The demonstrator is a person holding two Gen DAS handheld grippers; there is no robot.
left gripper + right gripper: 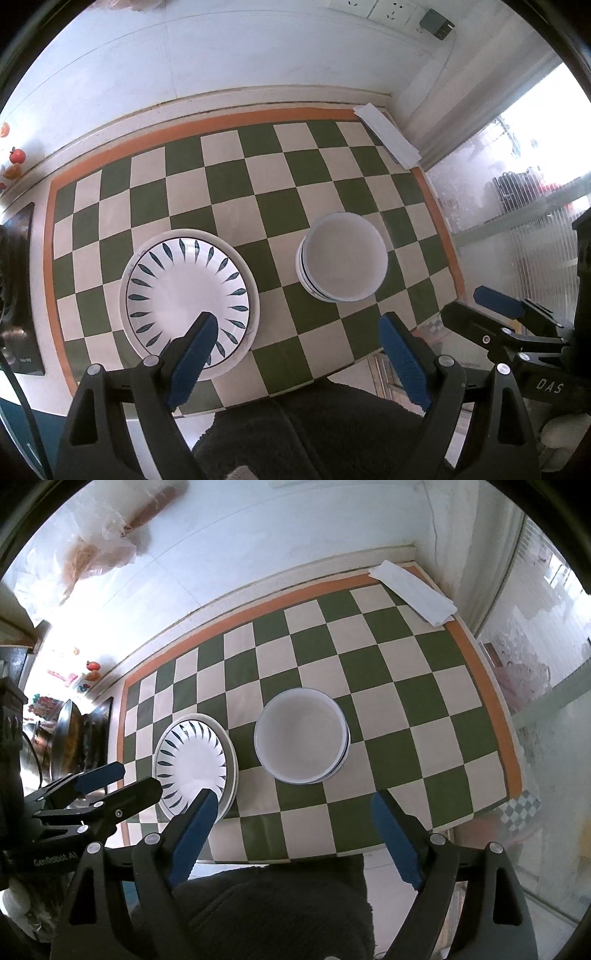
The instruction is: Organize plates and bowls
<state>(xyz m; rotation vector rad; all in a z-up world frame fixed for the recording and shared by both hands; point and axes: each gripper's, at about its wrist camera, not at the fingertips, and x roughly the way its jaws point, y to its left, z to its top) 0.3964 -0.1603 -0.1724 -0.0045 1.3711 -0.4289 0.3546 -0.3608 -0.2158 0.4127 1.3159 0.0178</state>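
Note:
A stack of white plates (188, 291), the top one with dark blue leaf marks around its rim, lies on the left of a green-and-cream checkered table mat (236, 184). A stack of white bowls (343, 258) stands to its right. Both stacks also show in the right wrist view: plates (194, 760), bowls (301, 734). My left gripper (299, 328) is open and empty, held above the mat's near edge. My right gripper (291, 805) is open and empty too, held above the near edge in front of the bowls. Each gripper shows at the side of the other's view.
A folded white cloth (388, 134) lies at the mat's far right corner by the wall. A window (524, 177) is on the right. A dark fuzzy fabric (332, 424) fills the near foreground. Kitchen clutter and a wok (66, 734) sit at far left.

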